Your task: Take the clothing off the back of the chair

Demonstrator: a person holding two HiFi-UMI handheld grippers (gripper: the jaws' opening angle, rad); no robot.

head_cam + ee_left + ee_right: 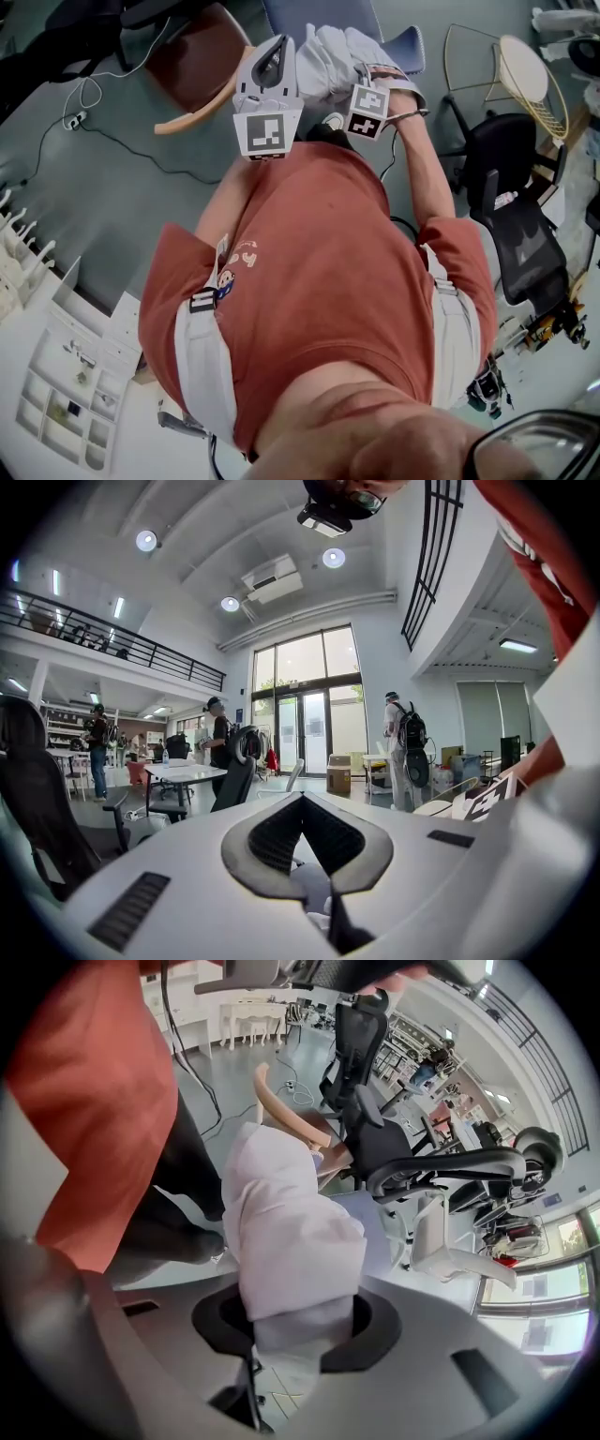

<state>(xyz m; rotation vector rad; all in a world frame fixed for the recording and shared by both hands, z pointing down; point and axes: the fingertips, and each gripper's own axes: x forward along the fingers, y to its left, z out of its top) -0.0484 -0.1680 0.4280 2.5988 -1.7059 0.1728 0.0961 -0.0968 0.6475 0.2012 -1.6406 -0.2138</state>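
Two grippers are in our hands, but only one has work at this moment. Our right gripper (300, 1321) points steeply down, and its jaws are narrowed onto a thick fold of the white clothing (291, 1213), which fills the gap between them. We judge this a firm pinch, taken on a bunched part so that the soft cloth does not slip out in a lift. From the jaws the clothing runs away in front of the gripper as a loose bundle. A blue chair (380, 1218) shows just beside it on the right, and a curved wooden rail (286, 1115) lies further beyond. Whether the far end of the clothing lies on the chair back or hangs free, we cannot tell. Our left gripper (302, 803) is held about level, its jaws brought together with nothing between them, and it looks out into the room. We think it is kept aside so that it does not catch the cloth. The next move, in our judgement, is to raise the right gripper until the clothing clears the chair
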